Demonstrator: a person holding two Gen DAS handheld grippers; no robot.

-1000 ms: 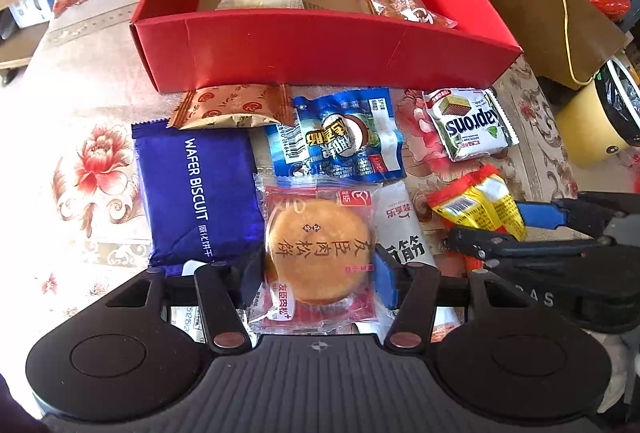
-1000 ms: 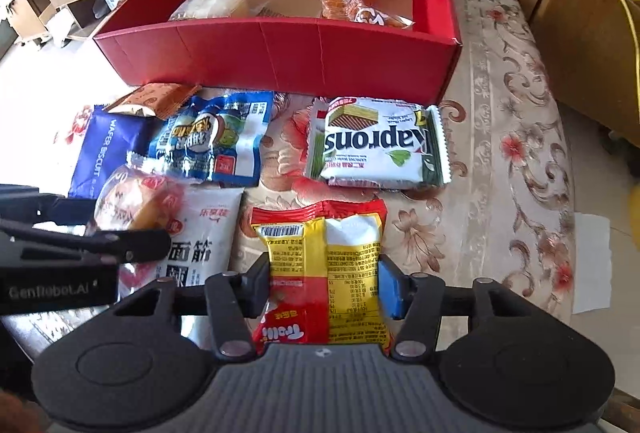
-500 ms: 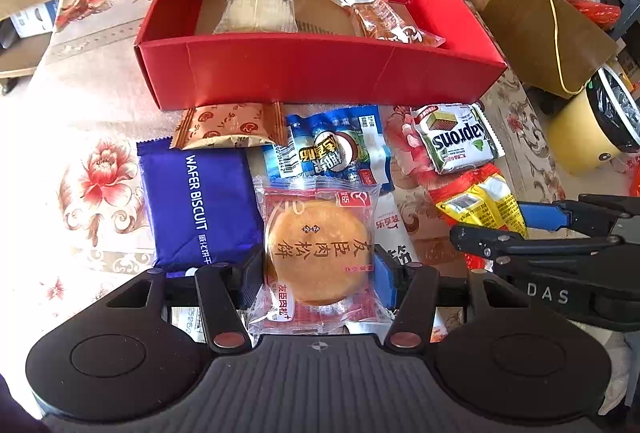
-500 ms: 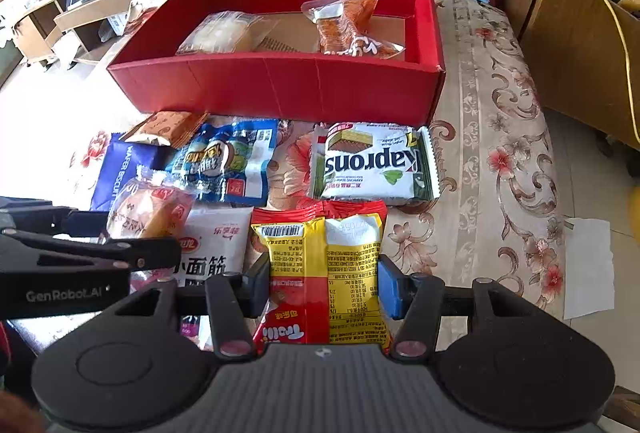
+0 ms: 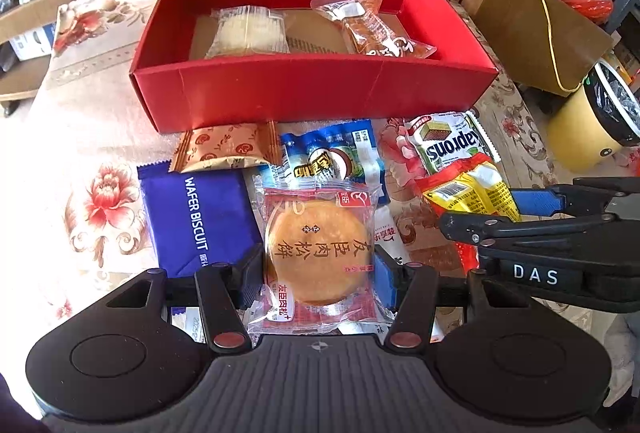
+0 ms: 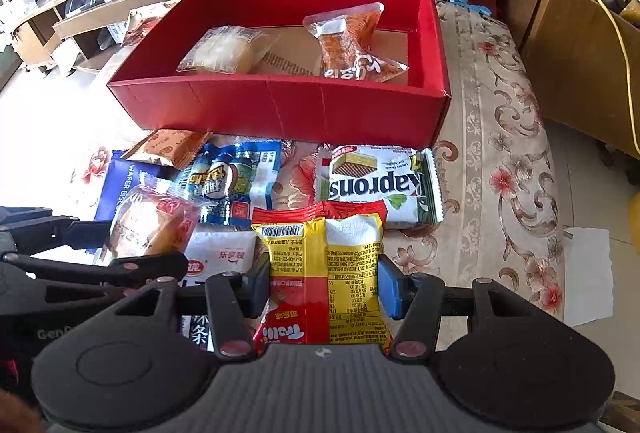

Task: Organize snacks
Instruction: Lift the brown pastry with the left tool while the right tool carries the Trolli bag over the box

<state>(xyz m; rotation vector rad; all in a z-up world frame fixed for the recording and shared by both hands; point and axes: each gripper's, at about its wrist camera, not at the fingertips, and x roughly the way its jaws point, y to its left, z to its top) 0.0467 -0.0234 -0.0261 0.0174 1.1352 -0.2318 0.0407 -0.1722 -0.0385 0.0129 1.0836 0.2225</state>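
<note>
Left gripper [image 5: 318, 267]: jaws closed on the round pastry packet [image 5: 318, 253], pads on its left and right edges, lower centre of the left wrist view.
Right gripper [image 6: 322, 283]: jaws closed on the yellow-and-red candy bag [image 6: 324, 273], lower centre of the right wrist view.
Red box [image 5: 312, 95]: upper centre; two wrapped snacks already lie inside.
Pastry handling: likely light, crumbly cake in slick film; squeeze gently, hold at the cake's sides, not the loose seal.
Candy bag handling: likely soft, puffy, slippery; mid-body grip looks sound.
Loose on cloth: blue wafer biscuit pack [image 5: 196, 221], Kaprons wafer [image 6: 376, 185], others near the box front.
Hard to tell: white packet under both held items mostly covered; both packets' lower ends hidden by gripper bodies; whether either is clear of the cloth.
</note>
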